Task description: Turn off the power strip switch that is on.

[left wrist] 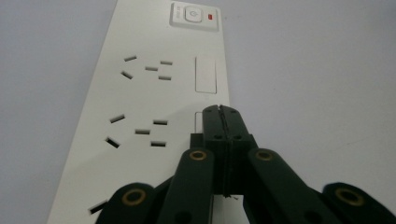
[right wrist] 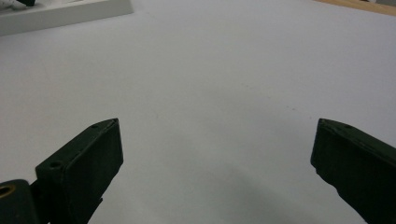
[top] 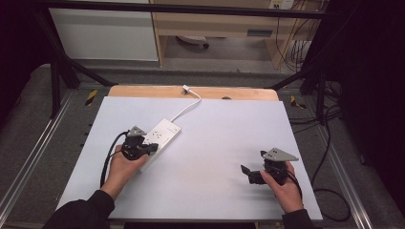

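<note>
A white power strip (top: 160,137) lies on the pale table sheet (top: 215,143) at the left, its cable (top: 188,102) running to the far edge. My left gripper (top: 152,148) rests over the strip's near end. In the left gripper view its jaws are pressed together, tips (left wrist: 223,111) over the strip (left wrist: 154,93) beside the sockets, below the switch with a red light (left wrist: 195,15). My right gripper (top: 248,174) stands open over bare sheet at the right, nothing between its fingers (right wrist: 88,158). The strip's edge (right wrist: 60,14) sits far off in the right gripper view.
A wooden table edge (top: 191,91) runs along the far side of the sheet. Black frame bars and cables (top: 329,157) stand around the table. Bare sheet stretches between the two grippers.
</note>
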`<action>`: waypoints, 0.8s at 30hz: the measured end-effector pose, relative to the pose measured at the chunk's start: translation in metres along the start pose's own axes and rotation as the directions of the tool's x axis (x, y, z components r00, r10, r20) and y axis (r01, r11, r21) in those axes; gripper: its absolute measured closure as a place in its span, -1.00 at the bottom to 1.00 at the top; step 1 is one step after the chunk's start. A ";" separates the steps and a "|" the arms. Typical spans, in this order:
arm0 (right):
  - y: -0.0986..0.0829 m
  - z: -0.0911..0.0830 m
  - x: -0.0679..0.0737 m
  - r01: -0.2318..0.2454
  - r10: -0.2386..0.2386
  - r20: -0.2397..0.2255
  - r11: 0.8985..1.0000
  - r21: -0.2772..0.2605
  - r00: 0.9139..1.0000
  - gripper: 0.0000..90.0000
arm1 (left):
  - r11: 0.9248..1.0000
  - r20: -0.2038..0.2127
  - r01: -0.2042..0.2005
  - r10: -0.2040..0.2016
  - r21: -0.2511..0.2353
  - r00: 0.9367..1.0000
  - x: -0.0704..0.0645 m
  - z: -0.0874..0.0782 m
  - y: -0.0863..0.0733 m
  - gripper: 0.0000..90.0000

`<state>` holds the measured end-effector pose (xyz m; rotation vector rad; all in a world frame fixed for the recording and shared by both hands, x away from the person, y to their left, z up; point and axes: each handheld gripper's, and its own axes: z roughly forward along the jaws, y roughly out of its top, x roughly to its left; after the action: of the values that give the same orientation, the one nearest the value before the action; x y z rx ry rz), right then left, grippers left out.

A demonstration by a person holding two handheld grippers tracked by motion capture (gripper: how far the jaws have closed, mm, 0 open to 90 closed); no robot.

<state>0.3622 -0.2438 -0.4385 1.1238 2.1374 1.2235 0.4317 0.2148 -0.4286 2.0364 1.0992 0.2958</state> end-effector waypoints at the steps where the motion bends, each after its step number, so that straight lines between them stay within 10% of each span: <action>1: 0.000 0.000 0.000 0.000 0.000 0.000 1.000 0.000 1.000 -0.94 | 1.000 0.000 0.003 -0.003 0.001 1.000 0.000 0.000 0.000 1.00; 13: 0.000 0.000 0.000 0.001 -0.001 -0.001 1.000 0.000 1.000 -0.94 | 0.999 -0.018 0.042 -0.042 0.001 0.999 0.012 0.004 0.005 1.00; 24: 0.000 0.000 0.000 0.003 -0.003 -0.003 1.000 -0.001 1.000 -0.94 | 0.999 -0.070 -0.036 0.036 0.013 0.997 0.005 -0.002 0.000 1.00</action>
<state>0.3623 -0.2433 -0.4385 1.1186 2.1394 1.2262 0.4341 0.2197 -0.4279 2.0713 1.1097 0.3825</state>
